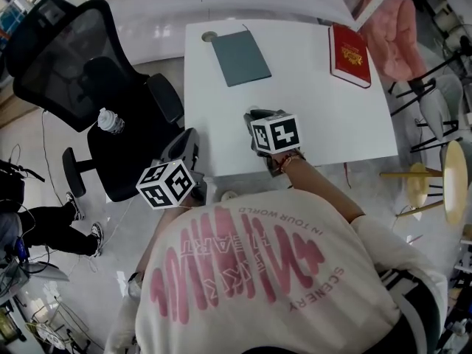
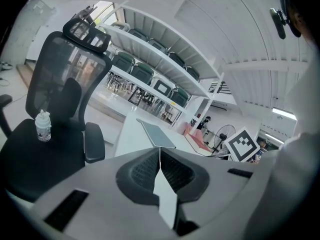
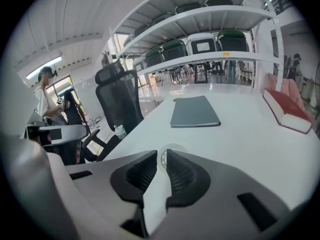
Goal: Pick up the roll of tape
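The roll of tape (image 3: 167,150) is a clear, thin ring pinched between the dark ribbed pads of my right gripper (image 3: 163,160), which is shut on it just above the white table (image 3: 250,144). In the head view the right gripper (image 1: 258,116) sits over the table's near middle, and its marker cube hides the tape. My left gripper (image 1: 186,144) hangs off the table's left edge beside the chair. Its pads meet with nothing between them in the left gripper view (image 2: 160,156).
A grey notebook (image 1: 241,57) lies at the table's far left and a red book (image 1: 349,54) at the far right. A black office chair (image 1: 74,65) with a small bottle (image 1: 110,120) on its seat stands left of the table. Wooden stools (image 1: 442,183) stand to the right.
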Demonstrator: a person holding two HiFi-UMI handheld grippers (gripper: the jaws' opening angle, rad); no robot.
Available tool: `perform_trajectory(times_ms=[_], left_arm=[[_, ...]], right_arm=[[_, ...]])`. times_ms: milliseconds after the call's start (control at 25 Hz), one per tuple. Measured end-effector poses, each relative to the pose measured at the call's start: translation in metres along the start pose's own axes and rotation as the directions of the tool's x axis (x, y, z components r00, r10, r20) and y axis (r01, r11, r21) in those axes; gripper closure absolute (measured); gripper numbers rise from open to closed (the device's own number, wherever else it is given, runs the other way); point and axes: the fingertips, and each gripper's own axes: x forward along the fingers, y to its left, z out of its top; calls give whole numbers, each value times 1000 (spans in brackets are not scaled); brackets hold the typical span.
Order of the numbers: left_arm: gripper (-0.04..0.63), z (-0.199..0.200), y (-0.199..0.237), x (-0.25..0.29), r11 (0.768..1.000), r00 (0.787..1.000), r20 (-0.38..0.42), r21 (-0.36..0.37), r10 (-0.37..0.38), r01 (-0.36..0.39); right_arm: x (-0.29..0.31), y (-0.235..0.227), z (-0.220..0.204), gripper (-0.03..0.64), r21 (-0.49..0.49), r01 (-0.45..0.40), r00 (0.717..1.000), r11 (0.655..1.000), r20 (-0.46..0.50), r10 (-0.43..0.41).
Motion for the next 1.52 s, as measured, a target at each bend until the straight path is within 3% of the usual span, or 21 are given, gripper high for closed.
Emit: perform_trajectory(times_ms=[480, 800, 1000, 1280, 1520], left_arm=[[571, 41, -41, 10, 998, 995, 86, 53, -42, 38], [571, 62, -89, 12, 991, 986, 152, 130, -63, 43], [571, 61, -123, 7, 989, 984, 169, 144, -65, 40], [571, 45, -161, -11, 988, 979, 197, 151, -47, 17], [571, 22, -190, -23, 989, 979, 200, 147, -30, 1]], right_arm=[[-47, 7, 56, 545, 50, -97, 970, 994, 229, 83], [-102, 6, 93, 543, 36, -142, 911, 989, 396, 117], [-134, -2, 91, 541, 27, -154, 894, 988, 430, 127], [-181, -28, 76, 538, 86, -185, 858, 979, 500, 118], [-214, -37, 56, 538, 52, -175, 852, 983, 508, 125]])
